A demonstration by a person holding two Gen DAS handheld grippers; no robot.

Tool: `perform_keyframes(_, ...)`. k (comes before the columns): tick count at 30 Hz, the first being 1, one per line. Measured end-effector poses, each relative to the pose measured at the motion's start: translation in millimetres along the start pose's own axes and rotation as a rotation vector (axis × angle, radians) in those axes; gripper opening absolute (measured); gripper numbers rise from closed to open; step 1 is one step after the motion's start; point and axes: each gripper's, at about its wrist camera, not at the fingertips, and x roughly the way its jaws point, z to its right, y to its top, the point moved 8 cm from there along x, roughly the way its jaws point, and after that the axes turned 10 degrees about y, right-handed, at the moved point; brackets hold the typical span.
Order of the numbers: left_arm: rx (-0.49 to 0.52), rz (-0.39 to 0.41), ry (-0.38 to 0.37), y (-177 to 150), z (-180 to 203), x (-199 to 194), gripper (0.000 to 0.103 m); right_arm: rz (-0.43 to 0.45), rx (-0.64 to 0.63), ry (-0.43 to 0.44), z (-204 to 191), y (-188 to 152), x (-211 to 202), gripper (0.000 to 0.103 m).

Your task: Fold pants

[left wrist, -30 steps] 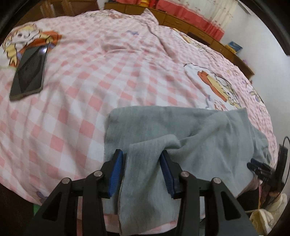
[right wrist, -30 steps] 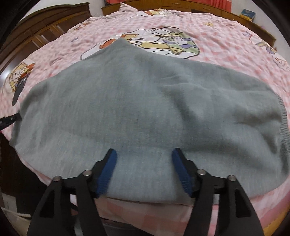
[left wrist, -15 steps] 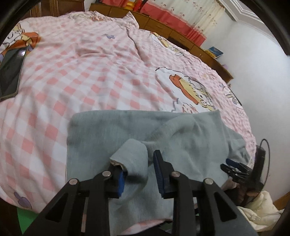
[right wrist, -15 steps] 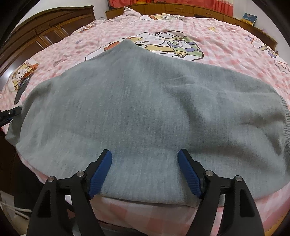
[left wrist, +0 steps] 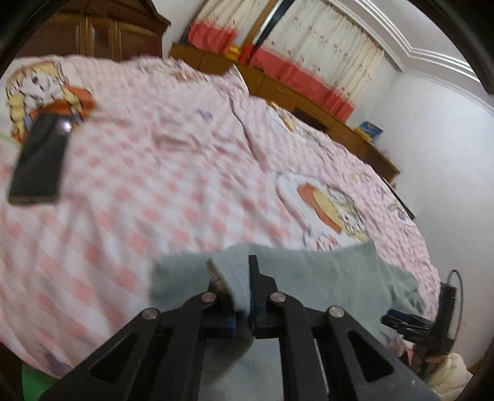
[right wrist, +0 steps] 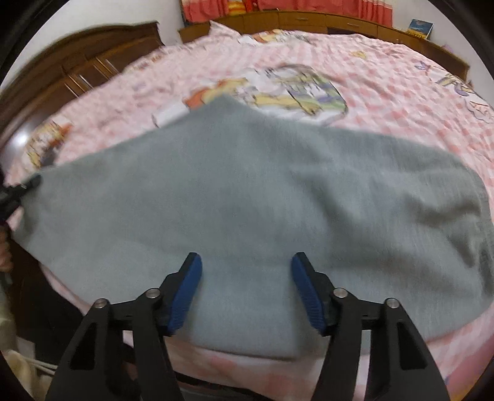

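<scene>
Grey pants (right wrist: pixel 247 197) lie spread across the near edge of a pink checked bed; they also show in the left wrist view (left wrist: pixel 324 277). My left gripper (left wrist: pixel 234 271) is shut on a raised fold of the pants at their left end, lifting it off the bed. My right gripper (right wrist: pixel 245 265) is open, its blue pads on either side of the pants' near edge without pinching it. The left gripper's tip shows at the far left of the right wrist view (right wrist: pixel 27 185).
A black phone (left wrist: pixel 38 160) lies on the bed at the far left. A wooden wardrobe (right wrist: pixel 77 77) stands to the left and a low wooden ledge (right wrist: pixel 339 21) runs behind the bed. A white wall (left wrist: pixel 447 154) is on the right.
My left gripper has closed on the fold of the pants and lifted it, the view tilting up. My right gripper stays open over the near edge.
</scene>
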Motion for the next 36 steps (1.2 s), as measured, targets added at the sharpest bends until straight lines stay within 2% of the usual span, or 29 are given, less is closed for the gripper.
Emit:
perform_keyframes(4, -0.012, -0.077, 0.025, -6, -11, 23, 0.005, 0.016, -0.093, -0.029, -11, 32, 9, 0.062)
perform_keyframes(7, -0.002, -0.102, 0.072, -15, -17, 41, 0.005, 0.035, -0.137, -0.030, -13, 66, 21, 0.062)
perform_keyframes(11, -0.049, -0.108, 0.070, -20, -21, 49, 0.005, 0.037, -0.133, -0.018, -3, 108, 44, 0.062)
perform_keyframes(13, -0.051, -0.108, 0.071, -20, -22, 48, 0.005, 0.021, -0.129, 0.019, -2, 119, 54, 0.062)
perform_keyframes(16, -0.038, -0.107, 0.078, -21, -21, 46, 0.005, -0.064, -0.139, 0.058, -1, 122, 76, 0.061)
perform_keyframes(17, -0.033, -0.105, 0.079, -20, -21, 45, 0.005, -0.089, -0.139, 0.092, -3, 120, 82, 0.042)
perform_keyframes(18, -0.029, -0.098, 0.082, -20, -20, 43, 0.005, -0.091, -0.138, 0.109, -5, 119, 82, 0.011)
perform_keyframes(19, -0.029, -0.089, 0.084, -19, -19, 41, 0.005, -0.066, -0.145, 0.100, -6, 120, 78, 0.009)
perform_keyframes(21, -0.026, -0.059, 0.082, -15, -17, 36, 0.005, 0.012, -0.159, 0.089, -7, 127, 67, 0.009)
perform_keyframes(23, 0.013, -0.041, 0.123, -11, -15, 38, 0.005, 0.045, -0.136, 0.079, -1, 134, 67, 0.009)
perform_keyframes(26, 0.038, -0.077, 0.163, -13, -17, 56, 0.005, 0.007, -0.116, 0.056, 7, 134, 87, 0.008)
perform_keyframes(30, 0.027, -0.068, 0.159, -14, -23, 67, 0.006, -0.020, -0.110, 0.021, 15, 126, 111, 0.008)
perform_keyframes(36, -0.001, -0.083, 0.167, -9, -31, 58, 0.014, -0.019, -0.071, 0.015, 17, 129, 104, 0.009)
